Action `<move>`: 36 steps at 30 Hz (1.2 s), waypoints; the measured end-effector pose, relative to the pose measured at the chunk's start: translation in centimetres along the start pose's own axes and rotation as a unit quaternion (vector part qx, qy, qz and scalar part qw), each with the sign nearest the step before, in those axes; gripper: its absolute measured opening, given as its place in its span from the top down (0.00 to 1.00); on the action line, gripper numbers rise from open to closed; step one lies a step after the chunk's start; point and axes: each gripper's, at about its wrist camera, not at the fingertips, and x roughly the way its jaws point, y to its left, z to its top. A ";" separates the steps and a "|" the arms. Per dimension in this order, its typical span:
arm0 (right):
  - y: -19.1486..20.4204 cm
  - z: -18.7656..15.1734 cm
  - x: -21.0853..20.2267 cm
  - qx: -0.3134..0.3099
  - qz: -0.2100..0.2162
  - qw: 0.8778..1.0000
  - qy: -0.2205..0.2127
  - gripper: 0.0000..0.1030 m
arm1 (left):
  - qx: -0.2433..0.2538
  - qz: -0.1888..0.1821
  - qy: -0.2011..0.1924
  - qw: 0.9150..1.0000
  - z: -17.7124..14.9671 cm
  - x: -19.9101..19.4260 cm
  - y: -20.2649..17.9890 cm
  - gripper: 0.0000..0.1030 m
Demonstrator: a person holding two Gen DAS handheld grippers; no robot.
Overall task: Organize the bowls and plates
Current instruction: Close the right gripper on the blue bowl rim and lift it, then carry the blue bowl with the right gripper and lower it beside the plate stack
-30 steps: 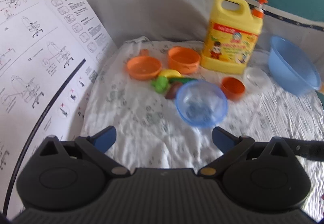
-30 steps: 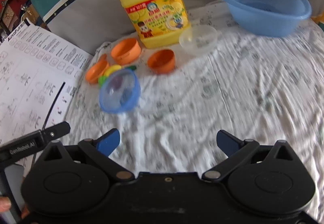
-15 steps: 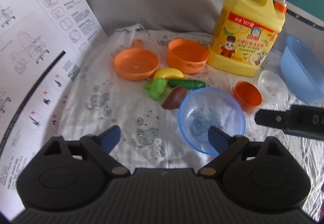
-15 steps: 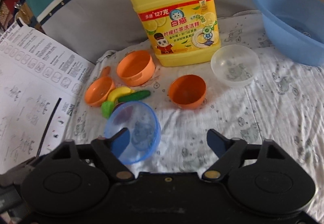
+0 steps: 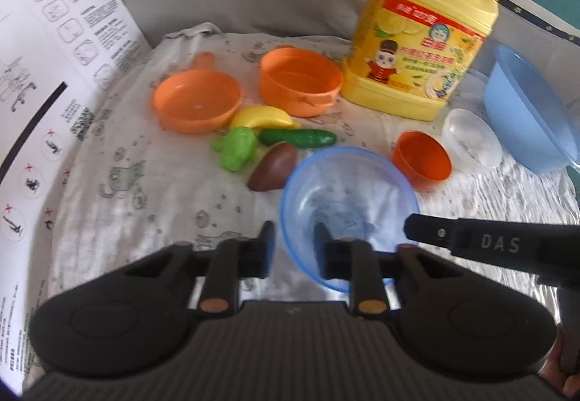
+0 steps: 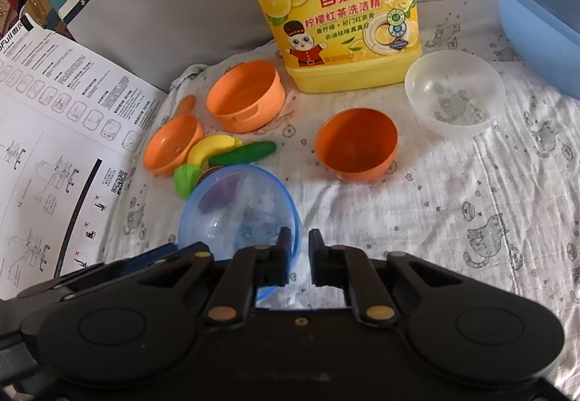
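Note:
A clear blue bowl (image 5: 348,198) (image 6: 243,212) stands on the patterned cloth right before both grippers. My left gripper (image 5: 291,241) has its jaws narrowed across the bowl's near left rim. My right gripper (image 6: 299,249) has its jaws narrowed across the bowl's right rim. An orange bowl (image 5: 422,160) (image 6: 355,143), a clear bowl (image 5: 471,138) (image 6: 455,93), an orange pot (image 5: 299,82) (image 6: 244,96) and an orange pan (image 5: 197,100) (image 6: 172,145) stand behind it.
Toy banana (image 5: 264,116), cucumber (image 5: 297,137), green vegetable (image 5: 235,147) and brown piece (image 5: 273,167) lie left of the blue bowl. A yellow detergent jug (image 5: 424,38) (image 6: 337,2) stands at the back. A big blue basin (image 5: 529,107) (image 6: 536,9) is at right. Paper manual (image 5: 43,75) at left.
Both grippers moved forward to the blue bowl and their jaws narrowed from wide open onto its rim, one on each side.

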 end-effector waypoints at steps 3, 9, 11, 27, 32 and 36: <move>-0.2 0.0 -0.1 0.007 0.001 1.000 0.004 0.93 | 0.015 0.007 -0.004 1.000 -0.2 -0.2 -0.6 0.85; -0.4 -0.3 -1.2 0.010 -0.003 1.000 0.006 0.93 | 0.017 0.011 0.000 1.000 -0.4 -1.0 -1.3 0.86; -0.4 -0.5 -1.7 0.008 -0.005 1.000 0.004 0.93 | 0.020 0.012 0.000 1.000 -0.6 -1.4 -1.7 0.86; -5.7 -5.2 -9.1 0.042 -0.004 0.998 -0.052 0.93 | 0.068 -0.022 0.002 0.997 -4.7 -6.8 -7.7 0.85; -7.6 -7.5 -11.6 0.042 -0.014 0.998 -0.050 0.93 | 0.082 -0.032 0.000 0.996 -6.2 -8.5 -10.0 0.85; -9.0 -9.2 -13.8 0.041 -0.013 0.997 -0.058 0.93 | 0.094 -0.040 0.003 0.995 -7.8 -9.9 -11.7 0.85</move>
